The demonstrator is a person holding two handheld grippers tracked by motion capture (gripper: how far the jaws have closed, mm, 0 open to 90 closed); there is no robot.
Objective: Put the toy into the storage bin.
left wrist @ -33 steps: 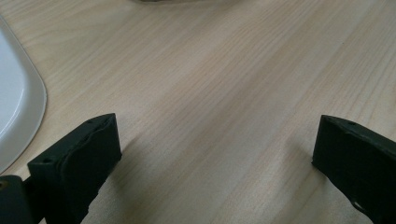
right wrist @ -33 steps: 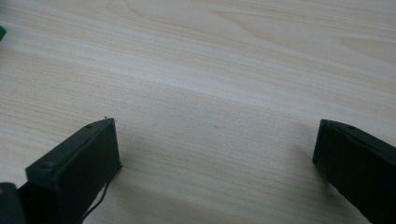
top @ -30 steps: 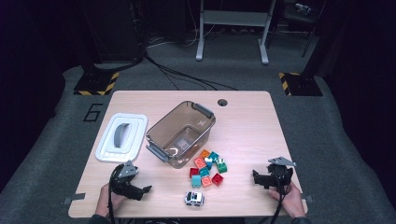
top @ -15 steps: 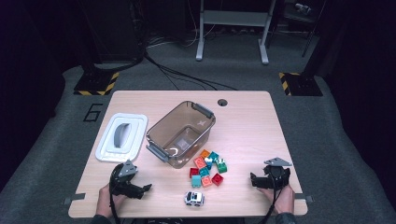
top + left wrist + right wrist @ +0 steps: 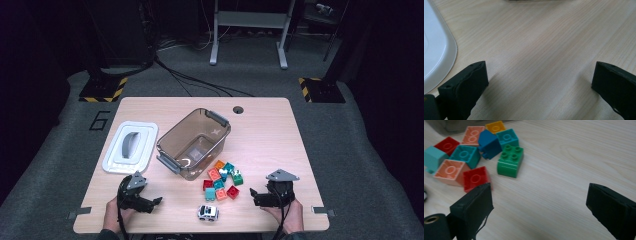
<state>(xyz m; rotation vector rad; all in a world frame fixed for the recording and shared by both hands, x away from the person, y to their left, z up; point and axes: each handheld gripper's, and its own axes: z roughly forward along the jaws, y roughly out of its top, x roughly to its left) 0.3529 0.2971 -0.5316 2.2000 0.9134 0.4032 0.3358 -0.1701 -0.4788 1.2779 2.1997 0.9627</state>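
Right gripper (image 5: 256, 196), jaws spread with nothing between them and just easing a little narrower, points at the pile of toy blocks (image 5: 222, 179) lying on the table (image 5: 280, 135) just beside the open brown bin (image 5: 194, 143). Left gripper (image 5: 152, 202) rests wide open near the white lid (image 5: 131, 147). No block appears binned yet, so the whole pile and the toy car (image 5: 207, 212) apparently remain.

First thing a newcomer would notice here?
The heap of coloured toy bricks on the near middle of the table, with a green four-stud brick at its right edge. Behind it stands an open brown clear bin, its white lid lying to its left. A small toy car sits near the front edge.
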